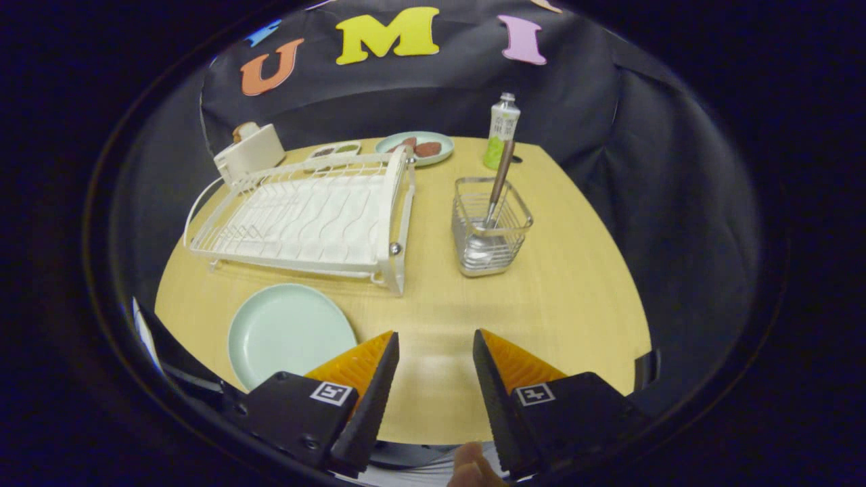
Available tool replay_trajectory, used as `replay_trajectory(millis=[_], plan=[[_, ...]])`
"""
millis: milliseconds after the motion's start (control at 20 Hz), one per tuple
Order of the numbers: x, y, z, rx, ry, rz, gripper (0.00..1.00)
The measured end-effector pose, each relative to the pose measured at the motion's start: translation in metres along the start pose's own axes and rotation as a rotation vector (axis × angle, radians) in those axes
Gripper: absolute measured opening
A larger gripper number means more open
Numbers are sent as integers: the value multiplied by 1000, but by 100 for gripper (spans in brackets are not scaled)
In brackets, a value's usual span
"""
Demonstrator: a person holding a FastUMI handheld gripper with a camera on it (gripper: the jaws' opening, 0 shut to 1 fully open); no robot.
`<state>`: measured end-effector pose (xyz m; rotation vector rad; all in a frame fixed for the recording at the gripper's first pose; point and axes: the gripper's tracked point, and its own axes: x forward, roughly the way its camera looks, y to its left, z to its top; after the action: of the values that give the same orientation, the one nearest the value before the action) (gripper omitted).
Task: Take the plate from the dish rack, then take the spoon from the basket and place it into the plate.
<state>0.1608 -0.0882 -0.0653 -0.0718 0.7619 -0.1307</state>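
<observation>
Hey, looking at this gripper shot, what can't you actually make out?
- Spoon: its bowl is blurred behind the wires of the basket.
- Food on the far plate and in the small dishes: too small to identify.
- Toaster: lower part hidden by the dish rack.
- Near plate: one edge covered by a finger of the open gripper.

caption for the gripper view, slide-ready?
Open gripper above the table; plate already out of the rack, spoon standing in basket.
</observation>
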Motion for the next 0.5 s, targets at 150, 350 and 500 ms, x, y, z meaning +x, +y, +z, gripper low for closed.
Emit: replay_trajectory(millis=[150, 350, 500], plan=[[-5, -19, 34, 11, -182, -23, 81], [9, -40, 63, 98, -355, 36, 100], [34, -51, 75, 146, -391, 113, 100]])
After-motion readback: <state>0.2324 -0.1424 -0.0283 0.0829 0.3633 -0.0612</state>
